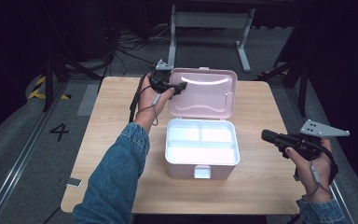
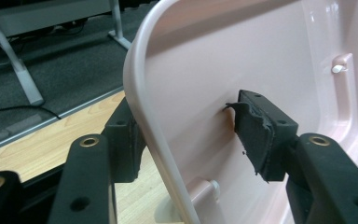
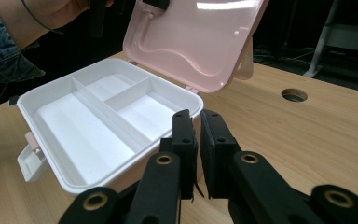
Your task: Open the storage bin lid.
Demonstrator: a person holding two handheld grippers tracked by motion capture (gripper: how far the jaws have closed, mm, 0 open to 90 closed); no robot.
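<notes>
A pink storage box [image 1: 182, 169] stands in the middle of the table with its lid [image 1: 205, 93] swung up and leaning back. Its white tray [image 3: 42, 95] is split into three bare compartments. My left gripper [image 1: 179, 87] is at the lid's upper left corner. In the left gripper view the lid's rim [image 2: 142, 93] runs between the jaws, one pad behind it and the other on the inner face, so my left gripper [image 2: 186, 116] is shut on it. My right gripper [image 1: 265, 136] hovers right of the box, shut and empty, aimed at the box's near corner [image 3: 198, 116].
The box's front latch [image 1: 202, 171] hangs open toward me. The wooden table [image 1: 261, 102] has a round cable hole [image 3: 294, 95] behind the box. A metal stand [image 1: 209, 21] and cables sit on the floor beyond. A small grey item [image 1: 73, 182] lies at the table's front left edge.
</notes>
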